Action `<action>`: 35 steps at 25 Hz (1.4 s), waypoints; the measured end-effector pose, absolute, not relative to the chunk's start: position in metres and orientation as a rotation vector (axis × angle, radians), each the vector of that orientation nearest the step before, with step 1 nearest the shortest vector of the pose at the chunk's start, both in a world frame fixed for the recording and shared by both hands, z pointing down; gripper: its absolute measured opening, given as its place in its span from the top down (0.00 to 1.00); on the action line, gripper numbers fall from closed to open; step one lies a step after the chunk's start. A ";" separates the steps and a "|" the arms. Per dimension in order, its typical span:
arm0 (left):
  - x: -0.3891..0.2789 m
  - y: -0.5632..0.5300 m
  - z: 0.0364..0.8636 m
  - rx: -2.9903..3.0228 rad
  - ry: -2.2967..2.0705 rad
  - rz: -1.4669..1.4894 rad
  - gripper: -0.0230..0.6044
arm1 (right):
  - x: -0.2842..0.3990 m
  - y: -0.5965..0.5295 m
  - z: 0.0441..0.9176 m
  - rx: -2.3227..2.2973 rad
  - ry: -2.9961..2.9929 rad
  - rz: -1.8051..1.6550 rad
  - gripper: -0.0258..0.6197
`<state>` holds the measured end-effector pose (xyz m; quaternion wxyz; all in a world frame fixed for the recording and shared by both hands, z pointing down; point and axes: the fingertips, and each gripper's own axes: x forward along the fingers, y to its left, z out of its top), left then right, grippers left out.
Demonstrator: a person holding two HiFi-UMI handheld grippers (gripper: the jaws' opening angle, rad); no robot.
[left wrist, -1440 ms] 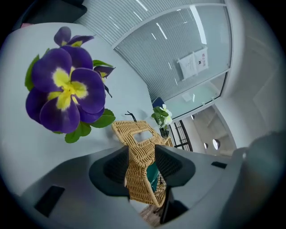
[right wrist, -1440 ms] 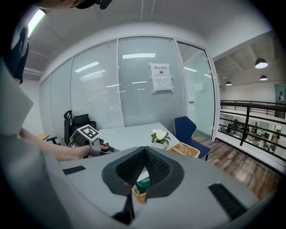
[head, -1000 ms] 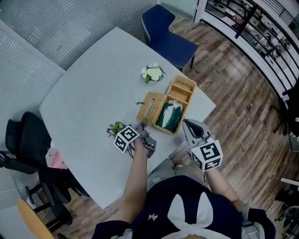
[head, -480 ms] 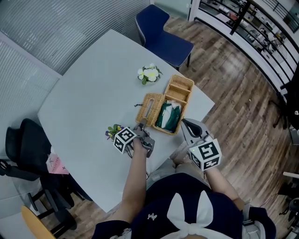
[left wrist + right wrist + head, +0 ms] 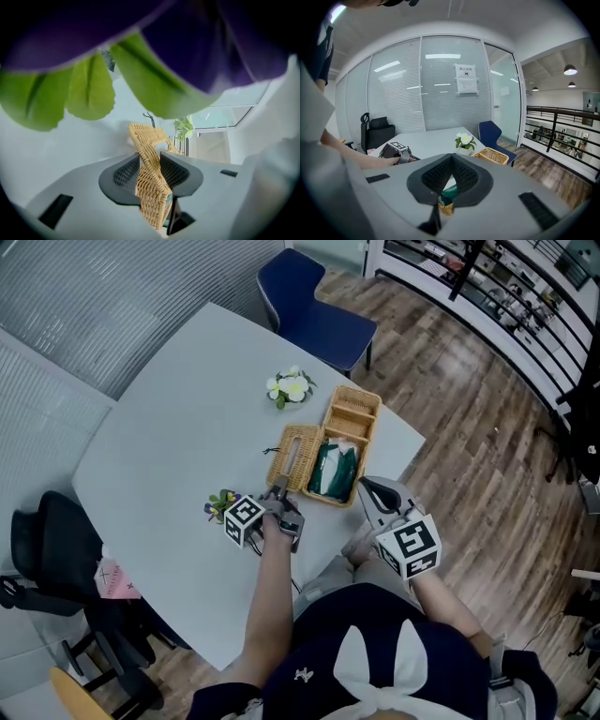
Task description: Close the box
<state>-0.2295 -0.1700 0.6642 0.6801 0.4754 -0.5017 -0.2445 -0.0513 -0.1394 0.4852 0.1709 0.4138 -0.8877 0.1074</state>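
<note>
A wicker box (image 5: 352,414) sits near the table's right edge, holding a green packet (image 5: 336,470). Its lid (image 5: 295,457) lies swung out to the left. My left gripper (image 5: 279,491) is at the lid's near corner. In the left gripper view its jaws are closing, with the woven lid (image 5: 151,187) upright between the pads (image 5: 176,169) and touching both. My right gripper (image 5: 367,488) hovers just off the box's near right corner; its pads meet with nothing between them. The right gripper view shows the box (image 5: 494,155) and the green packet (image 5: 450,192) beyond them.
A white flower pot (image 5: 288,387) stands behind the box. A purple-flowered plant (image 5: 221,505) sits just left of my left gripper, its leaves (image 5: 89,89) filling the left gripper view's top. A blue chair (image 5: 314,306) stands at the far table edge, a black chair (image 5: 47,540) to the left.
The head view has drifted, shifting everything slightly left and up. Both grippers keep their places relative to the box; the left one stays at the lid's corner.
</note>
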 end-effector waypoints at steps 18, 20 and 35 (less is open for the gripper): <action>-0.238 -0.167 0.641 1.161 -1.202 -0.535 0.81 | -0.053 -0.128 0.484 1.167 -2.522 0.296 0.95; -0.239 -0.168 0.640 1.172 -1.211 -0.534 0.81 | -0.052 -0.127 0.484 1.171 -2.521 0.296 0.95; -0.237 -0.168 0.622 1.291 -1.240 -0.513 0.83 | -0.049 -0.127 0.484 1.174 -2.526 0.288 0.95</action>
